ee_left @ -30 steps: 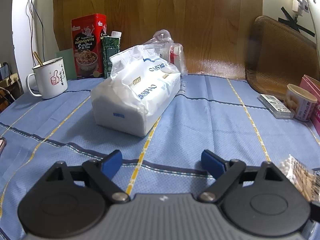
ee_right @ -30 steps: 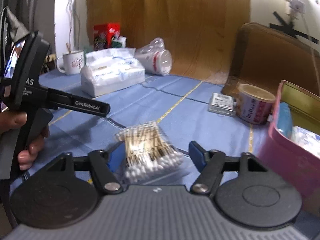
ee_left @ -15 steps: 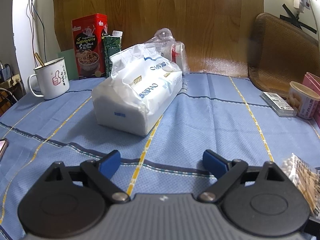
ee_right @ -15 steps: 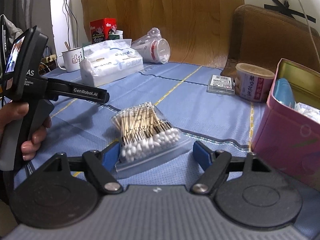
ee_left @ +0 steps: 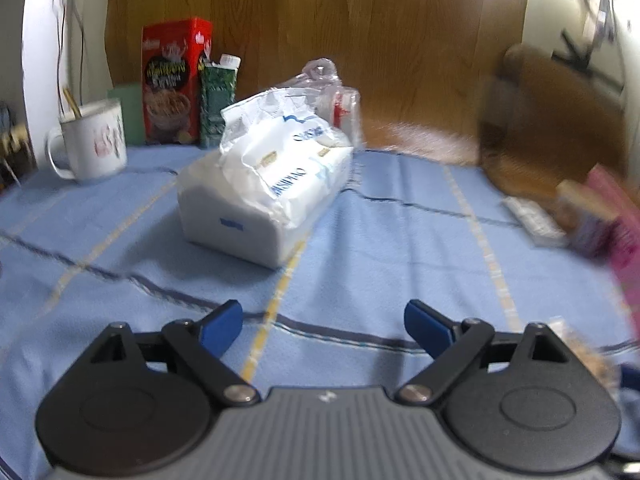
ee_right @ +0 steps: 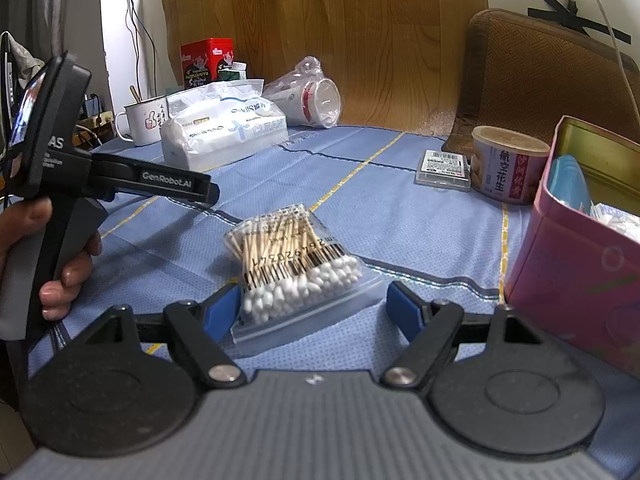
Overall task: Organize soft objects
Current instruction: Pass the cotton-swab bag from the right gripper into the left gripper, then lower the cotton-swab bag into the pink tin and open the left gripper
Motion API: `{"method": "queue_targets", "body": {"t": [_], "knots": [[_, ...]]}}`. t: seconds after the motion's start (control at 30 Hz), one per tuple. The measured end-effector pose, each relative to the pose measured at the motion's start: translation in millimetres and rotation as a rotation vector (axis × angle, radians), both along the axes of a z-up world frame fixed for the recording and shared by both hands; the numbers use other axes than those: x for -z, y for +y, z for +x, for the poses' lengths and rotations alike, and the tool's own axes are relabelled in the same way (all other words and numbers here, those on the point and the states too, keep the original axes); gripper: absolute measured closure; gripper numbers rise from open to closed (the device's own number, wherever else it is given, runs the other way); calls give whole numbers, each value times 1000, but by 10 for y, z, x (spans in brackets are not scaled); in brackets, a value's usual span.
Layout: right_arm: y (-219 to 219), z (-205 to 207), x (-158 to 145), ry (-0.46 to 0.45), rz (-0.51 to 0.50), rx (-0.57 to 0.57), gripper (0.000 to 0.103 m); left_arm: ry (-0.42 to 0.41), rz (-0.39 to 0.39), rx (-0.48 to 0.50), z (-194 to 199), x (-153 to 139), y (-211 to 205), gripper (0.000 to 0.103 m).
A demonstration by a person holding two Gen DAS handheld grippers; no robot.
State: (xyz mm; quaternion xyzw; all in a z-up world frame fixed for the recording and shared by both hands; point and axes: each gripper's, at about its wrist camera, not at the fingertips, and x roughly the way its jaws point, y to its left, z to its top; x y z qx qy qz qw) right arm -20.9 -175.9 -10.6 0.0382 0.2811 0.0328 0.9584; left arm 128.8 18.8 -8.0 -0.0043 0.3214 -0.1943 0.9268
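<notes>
**Right gripper lined up on the cotton swabs**

The right gripper (ee_right: 310, 306) sat low over the blue tablecloth (ee_right: 400, 216) with its jaws spread wide and nothing between the pads; the bag of cotton swabs (ee_right: 296, 264) lay flat on the cloth with its near end between the blue fingertips (ee_right: 220, 308), just beside the left one and apart from the right. The pink tin (ee_right: 576, 280) stood open to the right of the bag, close by, with soft items already inside. The tissue pack (ee_right: 224, 128) rested well beyond the bag, toward the wooden wall.

The left gripper (ee_left: 320, 328) hung released and empty, to the left of the bag, pointing at the tissue pack (ee_left: 264, 184); its view was blurred.

The step in hand looked like the pick-up of the swabs. The next move would call for closing squarely on the slippery bag's bulky end, then lifting it over the tin's rim.
</notes>
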Motion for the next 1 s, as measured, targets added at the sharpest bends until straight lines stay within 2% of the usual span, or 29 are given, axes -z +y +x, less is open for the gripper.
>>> {"method": "queue_targets", "body": {"t": [0.1, 0.2, 0.33, 0.4, 0.43, 0.47, 0.5, 0.53, 0.57, 0.63, 0.8, 0.9, 1.0], "knots": [[13, 2, 2, 1, -7, 3, 21, 35, -110, 86, -166, -97, 27, 12], [42, 18, 2, 7, -27, 4, 21, 43, -132, 178, -342, -211, -64, 12], [43, 47, -2, 13, -32, 4, 21, 116, -143, 262, -403, -215, -253, 13], [49, 63, -6, 15, -31, 7, 21, 140, -130, 277, -373, -160, -373, 19], [54, 68, -6, 15, -32, 5, 24, 155, -130, 297, -352, -122, -434, 24], [61, 65, -7, 10, -36, -2, 36, 184, -140, 330, -319, -79, -483, 39], [68, 60, -10, 2, -40, -13, 44, 189, -156, 348, -332, -52, -516, 45], [71, 54, -12, -4, -37, -23, 61, 194, -153, 363, -361, -58, -554, 46], [72, 53, -16, -6, -34, -24, 68, 185, -142, 365, -397, -76, -587, 48], [66, 28, -24, -17, -38, -3, 71, 144, -128, 379, -473, -158, -619, 54], [-47, -139, -185, -114, -24, 54, 72, 79, -188, 425, -574, -498, -729, 54], [-138, -283, -341, -204, -63, 115, 72, 15, -195, 486, -683, -712, -977, 54], [-310, -427, -461, -268, -99, 202, 72, -12, -184, 564, -755, -838, -1327, 54]]}}
